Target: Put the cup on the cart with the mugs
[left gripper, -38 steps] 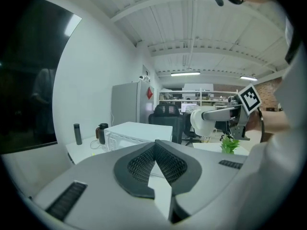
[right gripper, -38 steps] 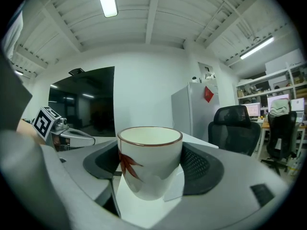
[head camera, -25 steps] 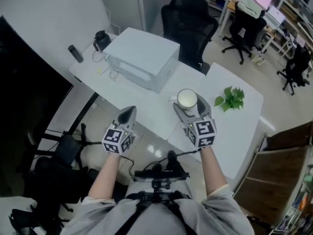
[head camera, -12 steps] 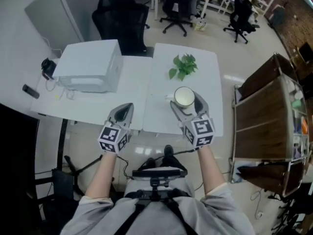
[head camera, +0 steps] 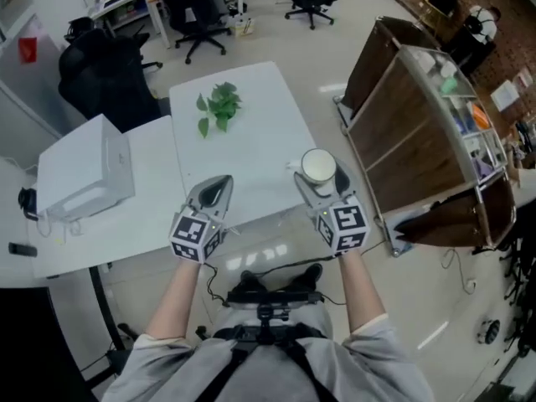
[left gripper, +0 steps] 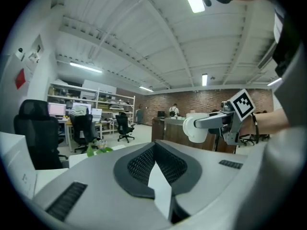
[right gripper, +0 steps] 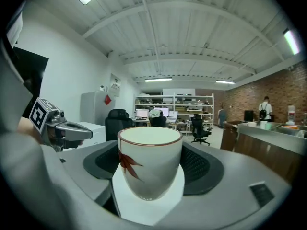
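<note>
A white cup (head camera: 317, 165) with a red leaf print (right gripper: 149, 166) and a red rim sits upright between the jaws of my right gripper (head camera: 322, 179), which is shut on it. In the left gripper view the same cup (left gripper: 194, 129) shows at the right, carried at about the same height. My left gripper (head camera: 213, 193) is beside it on the left, shut, with nothing in it (left gripper: 154, 169). The wooden cart (head camera: 402, 115) stands to the right of the cup, with small items on its top shelf; I cannot make out mugs there.
Below the grippers lies a white table (head camera: 251, 145) with a green plant (head camera: 216, 105). A white box-shaped machine (head camera: 84, 170) sits on the table to the left. Black office chairs (head camera: 105, 69) and desks stand further off. Pale floor lies between table and cart.
The whole view has swung round: the table and white machine slid left, and the wooden cart came in at the right. Both grippers hold their pose, with the cup still gripped.
</note>
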Action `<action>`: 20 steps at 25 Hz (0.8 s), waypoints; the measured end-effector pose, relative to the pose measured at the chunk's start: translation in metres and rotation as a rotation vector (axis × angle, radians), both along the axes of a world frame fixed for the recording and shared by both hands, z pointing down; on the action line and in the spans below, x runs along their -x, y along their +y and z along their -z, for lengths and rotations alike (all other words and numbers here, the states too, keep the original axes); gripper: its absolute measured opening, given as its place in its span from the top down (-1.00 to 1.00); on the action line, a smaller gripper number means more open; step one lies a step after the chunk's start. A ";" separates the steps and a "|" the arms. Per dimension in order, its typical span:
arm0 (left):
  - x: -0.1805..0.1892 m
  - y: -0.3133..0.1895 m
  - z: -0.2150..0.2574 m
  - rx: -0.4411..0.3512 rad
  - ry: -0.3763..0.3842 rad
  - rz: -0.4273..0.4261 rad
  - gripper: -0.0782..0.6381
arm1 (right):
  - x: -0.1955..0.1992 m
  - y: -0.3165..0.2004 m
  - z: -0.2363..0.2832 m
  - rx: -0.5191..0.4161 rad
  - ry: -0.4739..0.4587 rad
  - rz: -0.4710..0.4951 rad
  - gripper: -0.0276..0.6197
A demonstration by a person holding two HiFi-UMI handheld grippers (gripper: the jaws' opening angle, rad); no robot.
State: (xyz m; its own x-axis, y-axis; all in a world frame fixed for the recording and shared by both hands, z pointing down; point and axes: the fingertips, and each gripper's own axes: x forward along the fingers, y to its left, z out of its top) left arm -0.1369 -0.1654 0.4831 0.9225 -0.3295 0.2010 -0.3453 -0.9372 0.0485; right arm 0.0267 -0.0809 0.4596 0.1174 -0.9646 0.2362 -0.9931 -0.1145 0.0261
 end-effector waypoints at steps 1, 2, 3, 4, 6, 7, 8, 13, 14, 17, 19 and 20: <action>-0.017 0.007 -0.002 0.000 -0.003 -0.029 0.78 | -0.016 0.012 -0.002 -0.001 -0.004 -0.033 -0.31; -0.034 0.014 -0.004 -0.001 -0.007 -0.055 0.78 | -0.032 0.024 -0.005 -0.004 -0.008 -0.062 -0.31; -0.051 0.021 -0.005 -0.003 -0.010 -0.079 0.78 | -0.048 0.035 -0.007 -0.008 -0.014 -0.088 -0.31; -0.068 0.029 -0.006 -0.005 -0.011 -0.101 0.78 | -0.063 0.047 -0.009 -0.013 -0.020 -0.111 -0.31; -0.100 0.047 -0.008 -0.004 -0.014 -0.146 0.78 | -0.091 0.071 -0.012 -0.019 -0.038 -0.162 -0.31; -0.116 0.058 -0.008 -0.002 -0.016 -0.170 0.78 | -0.105 0.084 -0.013 -0.020 -0.045 -0.188 -0.31; -0.131 0.069 -0.007 -0.003 -0.016 -0.191 0.78 | -0.118 0.097 -0.014 -0.020 -0.049 -0.209 -0.31; -0.205 0.115 -0.004 -0.021 -0.016 -0.260 0.78 | -0.177 0.147 -0.016 -0.030 -0.043 -0.265 -0.31; -0.223 0.127 -0.002 -0.022 -0.018 -0.275 0.78 | -0.192 0.159 -0.013 -0.032 -0.045 -0.273 -0.31; -0.278 0.167 0.005 -0.011 -0.024 -0.312 0.78 | -0.240 0.198 -0.005 -0.039 -0.054 -0.293 -0.31; -0.309 0.187 0.008 0.002 -0.021 -0.331 0.78 | -0.266 0.218 -0.001 -0.045 -0.062 -0.304 -0.31; -0.322 0.195 0.008 0.004 -0.021 -0.340 0.78 | -0.276 0.226 0.001 -0.047 -0.072 -0.308 -0.31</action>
